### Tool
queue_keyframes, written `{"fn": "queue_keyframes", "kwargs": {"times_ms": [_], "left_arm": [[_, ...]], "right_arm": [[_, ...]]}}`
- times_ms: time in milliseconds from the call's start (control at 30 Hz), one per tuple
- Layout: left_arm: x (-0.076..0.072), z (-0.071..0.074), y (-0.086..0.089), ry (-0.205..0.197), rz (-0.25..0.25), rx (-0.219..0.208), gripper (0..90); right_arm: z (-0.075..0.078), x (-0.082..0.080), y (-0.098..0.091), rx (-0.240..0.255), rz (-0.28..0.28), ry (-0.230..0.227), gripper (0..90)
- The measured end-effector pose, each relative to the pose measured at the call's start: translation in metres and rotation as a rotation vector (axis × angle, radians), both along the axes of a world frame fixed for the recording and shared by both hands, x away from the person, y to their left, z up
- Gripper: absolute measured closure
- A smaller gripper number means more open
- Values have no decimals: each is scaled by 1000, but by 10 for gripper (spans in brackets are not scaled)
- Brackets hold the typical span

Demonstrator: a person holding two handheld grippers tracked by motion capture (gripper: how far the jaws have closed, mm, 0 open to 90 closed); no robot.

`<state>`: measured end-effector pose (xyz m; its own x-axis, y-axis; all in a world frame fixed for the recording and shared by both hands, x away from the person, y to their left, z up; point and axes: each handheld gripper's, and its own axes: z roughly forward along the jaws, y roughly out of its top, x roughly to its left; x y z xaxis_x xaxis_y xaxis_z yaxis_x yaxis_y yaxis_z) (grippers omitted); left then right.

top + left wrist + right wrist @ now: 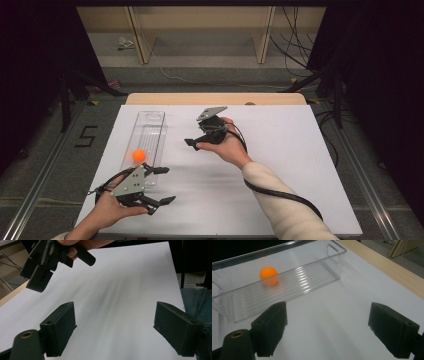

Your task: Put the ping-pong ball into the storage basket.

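Observation:
An orange ball (138,155) (269,274) lies inside a long clear plastic tray (150,116) (312,267) on the left of the white table. My left gripper (168,185) (115,332) is held at the near left, just in front of the tray's near end. Its jaws stand wide open over bare white surface. My right gripper (194,134) (327,332) hovers mid-table, to the right of the tray. It points at the tray's long side, open with nothing between its jaws. In the left gripper view the right gripper (41,270) hangs at the upper left.
The white sheet (280,150) covers the table, with a wooden strip (215,98) along the far edge. A black cable (280,192) trails from the right gripper beside the forearm. Beyond the table are the floor, wooden shelf legs and loose cables.

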<state>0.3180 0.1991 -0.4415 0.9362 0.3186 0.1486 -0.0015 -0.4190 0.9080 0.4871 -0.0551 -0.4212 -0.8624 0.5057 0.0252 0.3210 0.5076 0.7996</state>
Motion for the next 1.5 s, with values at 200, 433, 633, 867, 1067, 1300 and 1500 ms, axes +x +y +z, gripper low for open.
{"fn": "queue_keyframes", "kwargs": {"times_ms": [200,433,633,867,1067,1300,1500], "left_arm": [[0,0,0,3,-1,-1,171],[0,-1,0,3,-2,-2,171],[0,-1,0,3,1,-1,171],[0,0,0,3,1,1,171],[0,0,0,4,1,1,170],[0,0,0,5,1,3,170],[0,0,0,4,1,3,170]], "right_arm": [[-2,-4,-10,-1,-13,4,165],[-6,-9,-24,4,-33,9,165],[-8,-11,-35,2,-48,13,165],[-9,-15,-49,6,-67,15,165],[-10,-18,-60,4,-84,18,165],[-10,-22,-73,5,-101,19,166],[-11,-27,-86,18,-118,22,165]]}}
